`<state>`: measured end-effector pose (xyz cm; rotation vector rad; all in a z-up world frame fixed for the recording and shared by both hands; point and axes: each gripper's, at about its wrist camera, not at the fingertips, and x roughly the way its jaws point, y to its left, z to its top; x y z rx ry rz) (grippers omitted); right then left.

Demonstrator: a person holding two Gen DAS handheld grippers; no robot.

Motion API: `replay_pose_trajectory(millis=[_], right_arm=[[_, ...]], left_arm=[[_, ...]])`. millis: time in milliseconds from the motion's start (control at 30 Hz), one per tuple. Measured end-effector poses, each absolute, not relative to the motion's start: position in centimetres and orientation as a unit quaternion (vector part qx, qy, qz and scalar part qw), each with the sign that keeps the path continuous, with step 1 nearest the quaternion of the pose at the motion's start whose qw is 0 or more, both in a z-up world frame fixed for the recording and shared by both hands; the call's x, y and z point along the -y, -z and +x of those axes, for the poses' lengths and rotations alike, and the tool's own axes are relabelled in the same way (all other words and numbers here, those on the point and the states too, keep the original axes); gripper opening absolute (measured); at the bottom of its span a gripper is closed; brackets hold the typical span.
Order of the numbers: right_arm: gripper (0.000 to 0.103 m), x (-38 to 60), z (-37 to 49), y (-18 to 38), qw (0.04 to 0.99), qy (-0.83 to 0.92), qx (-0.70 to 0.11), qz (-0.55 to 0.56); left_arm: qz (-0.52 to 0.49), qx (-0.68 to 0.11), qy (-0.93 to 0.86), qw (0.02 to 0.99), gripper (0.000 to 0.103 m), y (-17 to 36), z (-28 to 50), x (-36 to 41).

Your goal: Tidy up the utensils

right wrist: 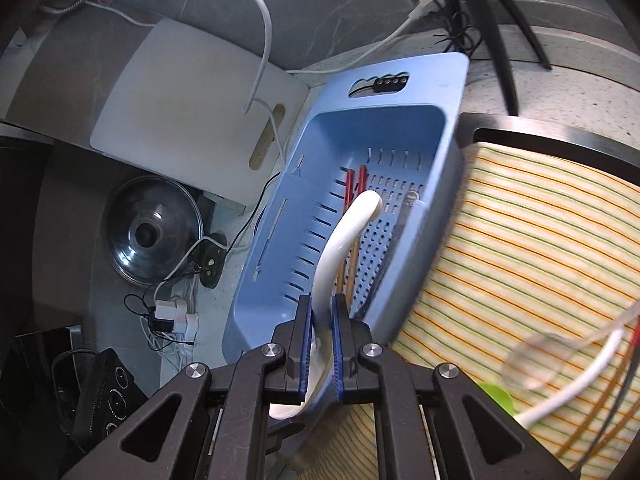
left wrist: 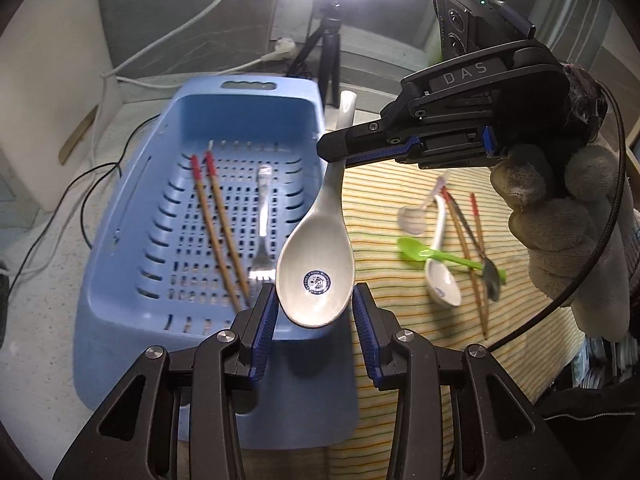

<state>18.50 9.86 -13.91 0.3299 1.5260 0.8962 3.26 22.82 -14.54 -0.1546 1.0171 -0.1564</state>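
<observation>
A white ceramic spoon (left wrist: 316,272) with a blue stamp in its bowl hangs over the near right edge of the blue slotted basket (left wrist: 120,240). My left gripper (left wrist: 315,300) has its blue pads against both sides of the bowl. My right gripper (left wrist: 332,152), held by a gloved hand, is shut on the handle. In the right wrist view the right gripper (right wrist: 320,308) clamps the curved handle (right wrist: 344,236) above the basket (right wrist: 400,120). Red-tipped chopsticks (left wrist: 218,232) and a metal fork (left wrist: 264,216) lie in the basket.
On the striped cloth (left wrist: 400,360) to the right lie a clear plastic spoon (left wrist: 414,218), a green spoon (left wrist: 420,250), another white spoon (left wrist: 440,276), chopsticks (left wrist: 464,248) and a dark metal spoon (left wrist: 490,276). A cutting board (right wrist: 180,112), a glass lid (right wrist: 152,236) and cables sit left of the basket.
</observation>
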Motion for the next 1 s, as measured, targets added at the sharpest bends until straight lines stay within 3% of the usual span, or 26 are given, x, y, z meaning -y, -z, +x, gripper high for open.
replay_pose_trajectory(millis=[233, 300, 367, 833, 1000], right_arm=[[0.013, -12.4, 18.8, 15.0, 0.632, -0.382, -0.666, 0.109], [0.020, -12.7, 19.0, 15.1, 0.635, -0.380, -0.665, 0.100], [0.037, -12.6, 19.1, 14.9, 0.639, -0.377, -0.663, 0.103], [0.037, -5.2, 18.7, 10.6, 0.680, -0.371, -0.623, 0.105], [0.051, 0.3, 18.1, 8.8, 0.718, -0.351, -0.590, 0.116]], left_arm=[[-0.063, -0.498, 0.061, 0.863, 0.036, 15.5, 3.8, -23.9], [-0.061, -0.505, 0.050, 0.860, 0.038, 15.7, 4.0, -24.1], [-0.061, -0.504, 0.044, 0.860, 0.039, 15.6, 3.9, -24.1], [-0.047, -0.481, 0.059, 0.873, 0.039, 13.6, 2.8, -21.9], [-0.042, -0.482, 0.075, 0.872, 0.039, 13.5, 2.6, -20.1]])
